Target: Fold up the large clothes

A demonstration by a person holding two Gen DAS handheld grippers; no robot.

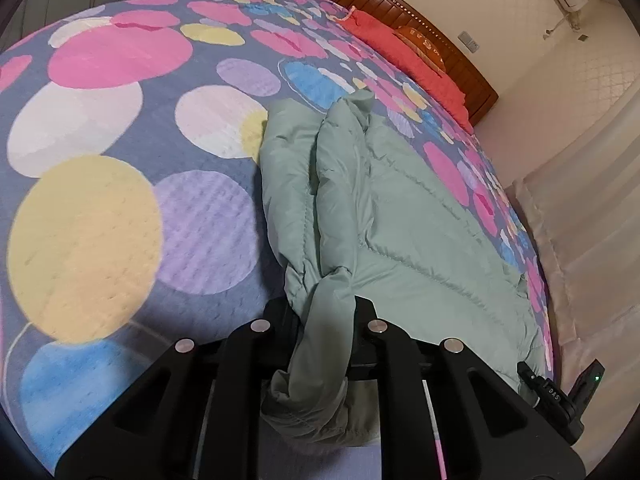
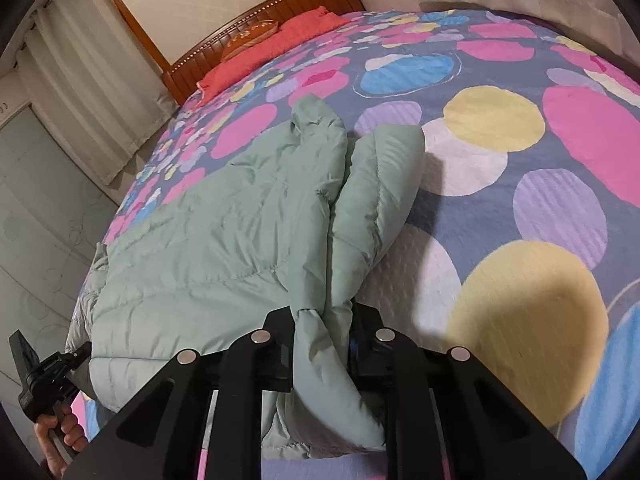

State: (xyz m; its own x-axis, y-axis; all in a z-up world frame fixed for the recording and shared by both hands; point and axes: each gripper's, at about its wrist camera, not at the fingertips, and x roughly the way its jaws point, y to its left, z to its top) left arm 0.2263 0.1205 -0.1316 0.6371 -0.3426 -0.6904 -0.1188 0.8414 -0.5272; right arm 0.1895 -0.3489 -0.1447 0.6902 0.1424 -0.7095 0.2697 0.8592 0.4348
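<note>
A mint-green puffer jacket (image 1: 400, 208) lies lengthwise on the bed, its sleeves bunched along one side. My left gripper (image 1: 326, 308) is shut on a gathered fold at the jacket's near edge, and cloth hangs down between its fingers. In the right wrist view the same jacket (image 2: 224, 232) spreads to the left. My right gripper (image 2: 324, 316) is shut on a puffy fold at its near right corner. The left gripper (image 2: 44, 364) shows at the jacket's far left edge, held by a hand (image 2: 60, 436). The right gripper (image 1: 560, 396) shows at the lower right of the left wrist view.
The bed carries a bedspread (image 1: 120, 200) with large coloured circles. A red pillow (image 2: 280, 36) and a wooden headboard (image 2: 256, 20) stand at the far end. Pale curtains (image 2: 92, 80) and frosted doors (image 2: 32, 200) line the room's side beyond the bed edge.
</note>
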